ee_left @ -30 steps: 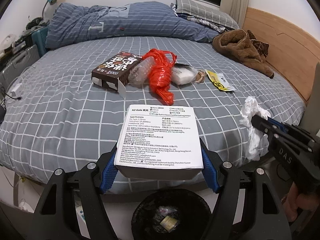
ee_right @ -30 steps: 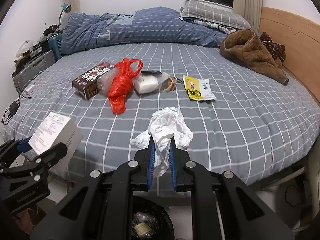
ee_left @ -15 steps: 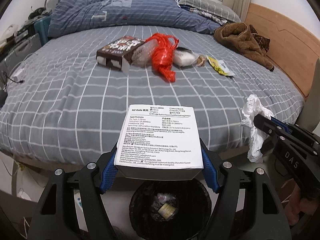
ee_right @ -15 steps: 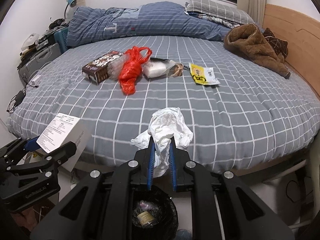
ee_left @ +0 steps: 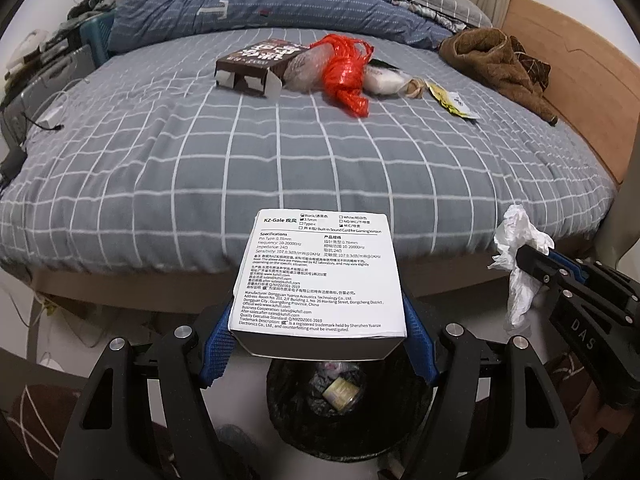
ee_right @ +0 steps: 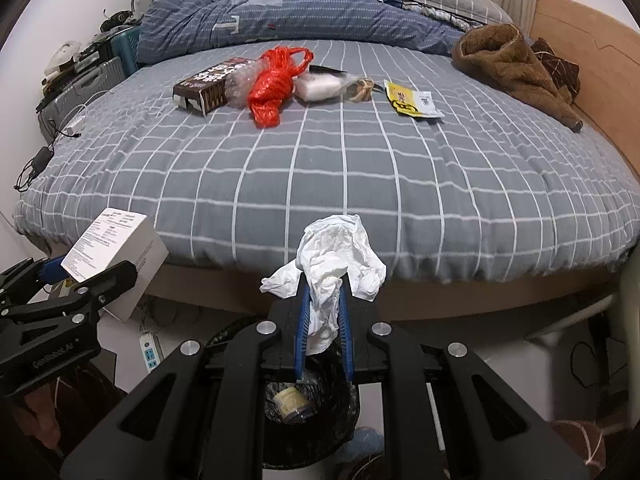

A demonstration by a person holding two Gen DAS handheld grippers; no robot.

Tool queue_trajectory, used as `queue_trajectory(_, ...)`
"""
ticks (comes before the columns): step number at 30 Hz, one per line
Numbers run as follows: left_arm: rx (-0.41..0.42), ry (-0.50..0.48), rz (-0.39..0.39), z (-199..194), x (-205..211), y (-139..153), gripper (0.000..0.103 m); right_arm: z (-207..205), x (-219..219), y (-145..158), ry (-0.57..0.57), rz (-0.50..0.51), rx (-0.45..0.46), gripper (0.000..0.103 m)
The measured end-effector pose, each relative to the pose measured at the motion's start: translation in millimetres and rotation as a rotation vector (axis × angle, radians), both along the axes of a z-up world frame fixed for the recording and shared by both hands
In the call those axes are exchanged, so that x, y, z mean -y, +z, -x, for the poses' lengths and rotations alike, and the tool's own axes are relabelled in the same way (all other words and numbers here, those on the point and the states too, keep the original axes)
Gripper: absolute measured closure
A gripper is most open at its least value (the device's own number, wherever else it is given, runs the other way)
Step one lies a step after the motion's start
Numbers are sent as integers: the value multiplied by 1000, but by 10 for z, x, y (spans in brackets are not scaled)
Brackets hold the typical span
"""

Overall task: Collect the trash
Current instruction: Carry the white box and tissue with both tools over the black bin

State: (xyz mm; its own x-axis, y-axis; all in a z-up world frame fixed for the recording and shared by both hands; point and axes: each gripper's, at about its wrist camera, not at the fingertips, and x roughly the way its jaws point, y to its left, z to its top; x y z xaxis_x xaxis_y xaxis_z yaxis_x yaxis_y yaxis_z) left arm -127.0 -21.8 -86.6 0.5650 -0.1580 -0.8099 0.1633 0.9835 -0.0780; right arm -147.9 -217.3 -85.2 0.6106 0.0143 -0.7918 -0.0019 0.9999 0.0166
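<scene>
My left gripper (ee_left: 318, 320) is shut on a white printed box (ee_left: 320, 276) and holds it over a black-lined trash bin (ee_left: 348, 412) on the floor by the bed. Between the blue pads of my right gripper (ee_right: 323, 308) sits a crumpled white tissue (ee_right: 332, 260), clamped above the same bin (ee_right: 308, 408). The box (ee_right: 116, 240) and left gripper show at the left of the right wrist view; the tissue (ee_left: 520, 264) shows at the right of the left wrist view. More trash lies on the bed: a brown carton (ee_left: 256, 62), a red plastic bag (ee_left: 344, 68), a clear wrapper (ee_left: 384, 80), a yellow packet (ee_left: 452, 100).
The grey checked bed (ee_left: 280, 152) fills the middle, with a blue duvet (ee_left: 248, 4) and a brown garment (ee_left: 496, 64) at the back. A wooden headboard (ee_left: 580, 80) runs along the right. A power strip (ee_right: 148, 352) and cables lie on the floor at left.
Both grippers have drawn back from the bed and sunk toward the bin, which now shows larger below them. The box and tissue stay gripped.
</scene>
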Motion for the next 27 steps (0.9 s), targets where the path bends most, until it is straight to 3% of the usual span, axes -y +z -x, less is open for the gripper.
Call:
queue_trajectory(10,-42,13,-17,272,-71,-100,34,273,-80,-124,11,-5,-56,90)
queue_trajectory(16,-86,21,-28,407,-131,-219,34,344,-92,-289,8,-9,-137,90)
queue_trajectory(27,-165,-6,-54,287,-36,-591,34,236,-71,-576,8,-21,-213,90)
